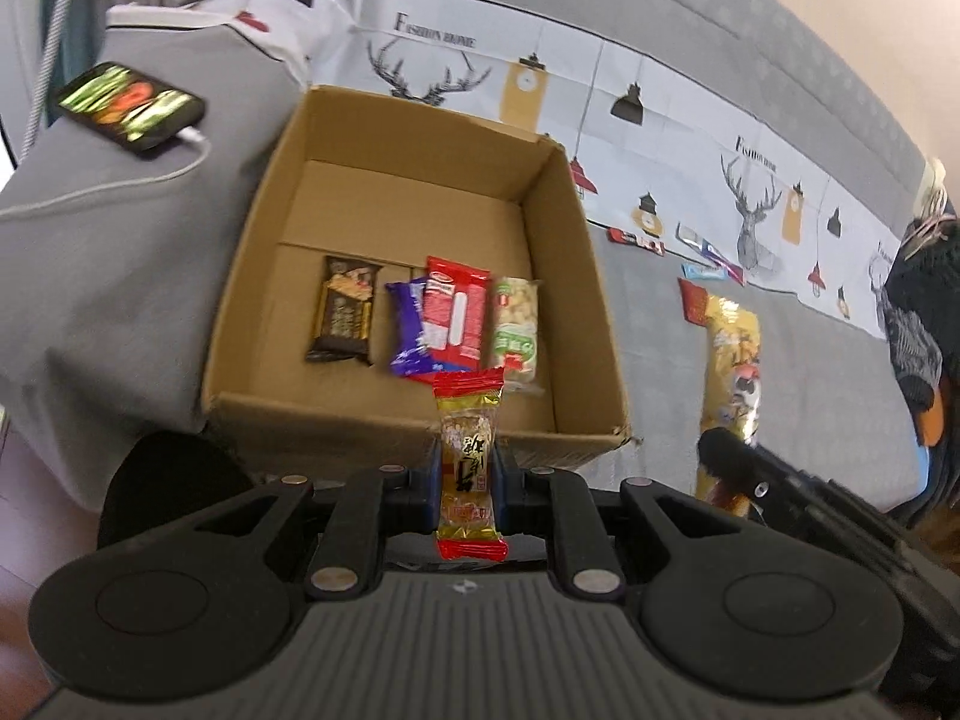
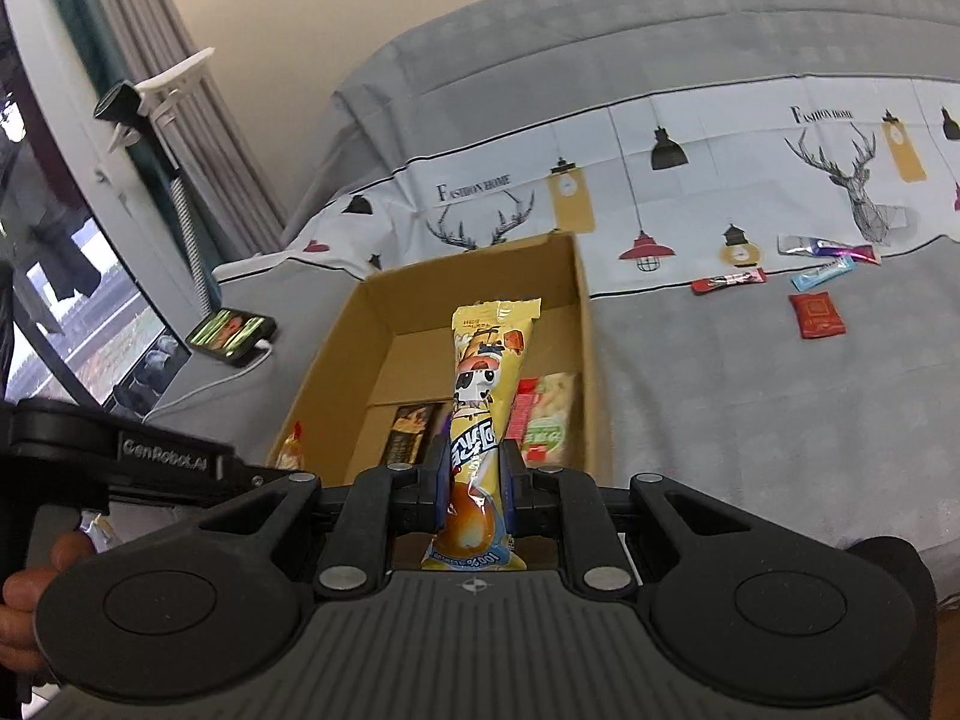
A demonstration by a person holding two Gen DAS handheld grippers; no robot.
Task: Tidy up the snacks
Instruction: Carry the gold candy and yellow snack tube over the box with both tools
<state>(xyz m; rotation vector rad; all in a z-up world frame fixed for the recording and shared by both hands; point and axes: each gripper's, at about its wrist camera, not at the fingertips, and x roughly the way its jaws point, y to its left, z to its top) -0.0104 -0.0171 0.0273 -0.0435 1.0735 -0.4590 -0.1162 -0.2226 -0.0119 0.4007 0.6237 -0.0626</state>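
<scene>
Left tongs (image 1: 468, 474) clamped on a small gold snack bar (image 1: 468, 462) with red crimped ends. Long axis runs along the fingers, far end pointing over the near wall of the cardboard box (image 1: 384, 426). The bar sits just at that near wall, above its rim.

Right tongs (image 2: 474, 480) clamped on a long yellow snack pack (image 2: 483, 420), gripped near its lower end. Long axis along the fingers too, top crimp pointing away toward the box's far wall. From the right wrist the pack hangs over the open box; from the left wrist it shows off the box's right side, over the bed.

Box is open-topped, on a gray bed (image 1: 660, 360). Inside, along the near part of the floor, a row: dark brown bar (image 1: 345, 312), purple pack (image 1: 408, 330), red pack (image 1: 456, 312) overlapping the purple one, green-and-white pack (image 1: 516, 324) nearest the right wall. All lie with long axes pointing near-to-far.

Past the box's right side, loose snacks on the bed: red square sachet (image 2: 817, 313), red stick (image 2: 727, 280), light blue stick (image 2: 822, 273), purple-and-silver wrapper (image 2: 828, 247), near the edge of a white printed sheet (image 2: 720, 168) with deer and lamps.

Left of the box, a phone (image 1: 132, 105) with lit screen, white cable (image 1: 120, 180) plugged in. Curtain (image 2: 150, 60) and window (image 2: 72, 312) at far left, beige wall behind.
</scene>
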